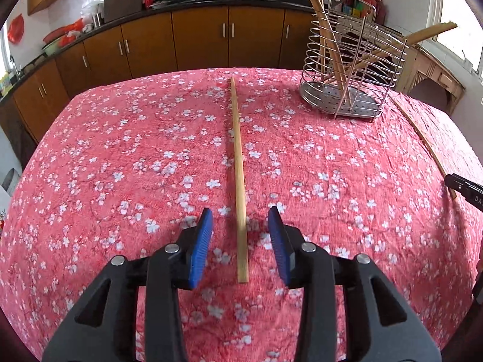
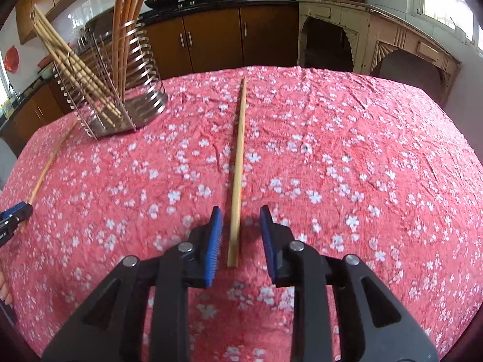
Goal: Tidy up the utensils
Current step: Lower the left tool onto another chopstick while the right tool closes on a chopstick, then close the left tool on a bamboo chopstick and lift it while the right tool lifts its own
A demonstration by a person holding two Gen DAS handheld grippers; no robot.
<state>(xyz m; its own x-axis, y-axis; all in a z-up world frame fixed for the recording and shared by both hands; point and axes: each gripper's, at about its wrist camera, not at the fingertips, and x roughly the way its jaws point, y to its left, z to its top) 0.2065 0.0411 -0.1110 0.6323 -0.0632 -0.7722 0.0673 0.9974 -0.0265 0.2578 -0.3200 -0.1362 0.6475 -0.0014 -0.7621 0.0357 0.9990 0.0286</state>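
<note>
Two wooden chopsticks lay flat on the flowered cloth (image 1: 120, 150), each between the parted jaws of one gripper. The left gripper (image 1: 240, 220) stood open astride the near end of the left stick (image 1: 238, 166), its blue pads (image 1: 201, 247) clear of the wood on both sides; the right gripper (image 2: 240, 220) likewise straddled the right stick (image 2: 238, 157), open a little less wide and gripping nothing. The wire rack (image 1: 353, 69), already holding several sticks, stood on the cloth between the two loose ones, toward the far edge. The step in hand was judged to be the pick-up: each tool would do well to come down until the pads flanked the wood, close squarely a little in from the near end, and lift without dragging the cloth, which looked creased and likely to catch. A thin stick lying flat gave little height to pinch, so a slipped or tilted grip seemed the main risk. The tops of the racked sticks were cut off by the frame. Whether the pad tips touched the cloth could not be told, and the persons' hands on the tools were mostly unseen.
</note>
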